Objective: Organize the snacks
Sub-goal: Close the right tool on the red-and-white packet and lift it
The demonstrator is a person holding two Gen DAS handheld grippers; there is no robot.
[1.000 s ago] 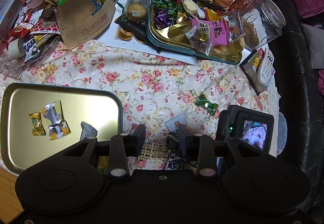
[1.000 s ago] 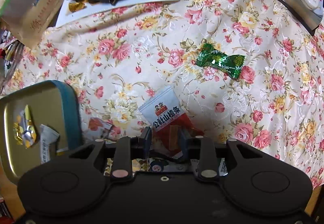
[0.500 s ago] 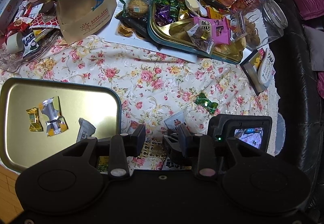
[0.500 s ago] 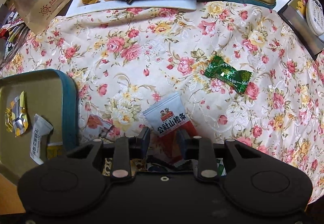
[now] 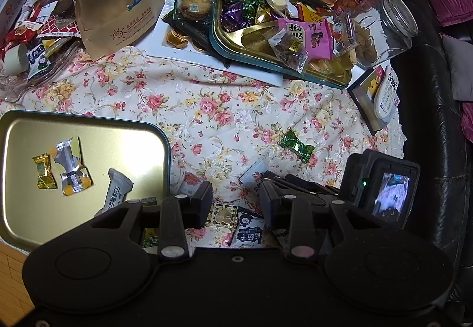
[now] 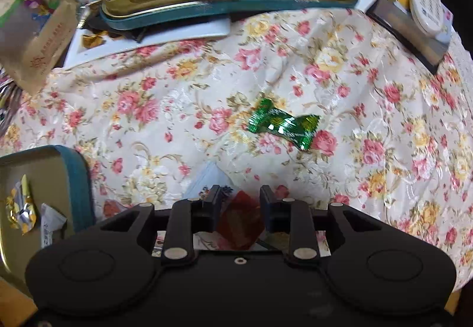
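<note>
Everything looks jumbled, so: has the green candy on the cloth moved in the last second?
No. The green candy still lies against the same pink rose printed on the tablecloth.

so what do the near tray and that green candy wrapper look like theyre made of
Near tray: looks like metal, a smooth gold finish that mirrors the candies in it, teal outer rim. Green candy wrapper: likely foil or metallised film, crinkled with bright glints.

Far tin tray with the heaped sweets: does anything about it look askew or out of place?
Yes. The teal-rimmed gold tray sits tilted, propped on a white flat board. A pink packet and a clear packet lean toward its low near edge and might slide.
</note>
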